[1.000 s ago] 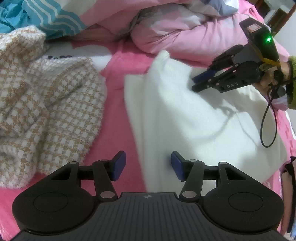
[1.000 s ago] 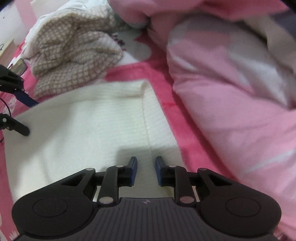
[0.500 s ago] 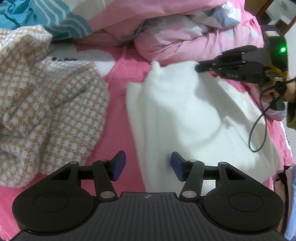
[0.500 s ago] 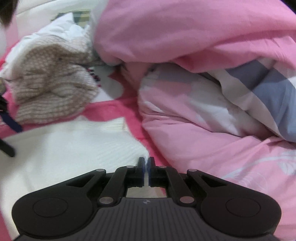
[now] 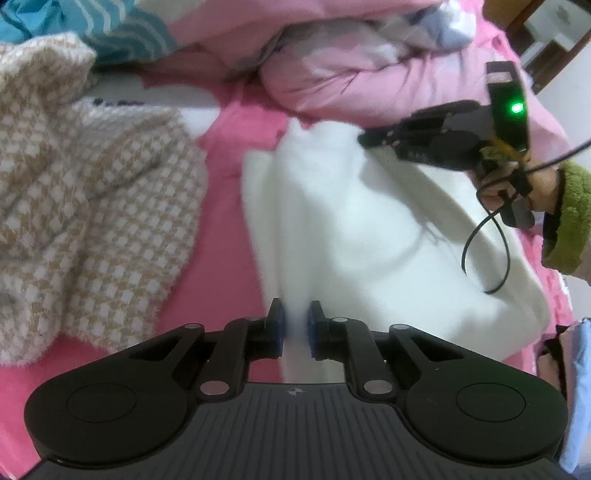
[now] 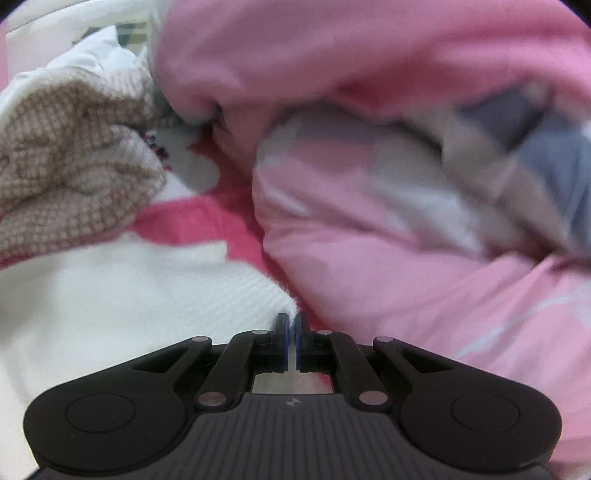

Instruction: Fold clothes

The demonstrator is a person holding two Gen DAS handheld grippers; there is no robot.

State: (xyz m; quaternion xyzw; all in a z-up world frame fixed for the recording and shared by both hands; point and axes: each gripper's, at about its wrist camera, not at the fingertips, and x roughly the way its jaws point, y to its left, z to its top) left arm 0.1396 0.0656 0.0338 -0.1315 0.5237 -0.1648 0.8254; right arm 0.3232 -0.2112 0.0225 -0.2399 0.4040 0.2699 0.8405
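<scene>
Two grippers: both on one white sweater (image 5: 362, 236), at separate corners
Sweater: spread on the pink sheet (image 5: 229, 155), between the checked knit and the quilt; blurred along its near-left edge in the left wrist view
Left gripper (image 5: 294, 328): jaws closing, a strip of the sweater's near edge between the blue pads (cloth fills the narrow gap and touches both)
Right gripper (image 6: 291, 341): pads pressed together on the sweater's far corner, only a sliver of white cloth showing between them
Right gripper, from the left camera (image 5: 369, 139): fingers closed at the sweater's raised far edge, a green light lit on its body
Hand (image 5: 506, 184): wrapped round the right gripper's handle, with a green fuzzy cuff (image 5: 569, 218) behind it and a black cable (image 5: 484, 251) looping down over the sweater
Checked knit (image 5: 85, 206): tan and white, heaped to the sweater's left, a band of sheet between the two
Quilt (image 6: 406, 177): pink with grey and white patches, bunched just beyond the sweater's far corner (blurred in the right wrist view)
Striped cloth (image 5: 122, 29): teal and white, at the far left behind the knit
</scene>
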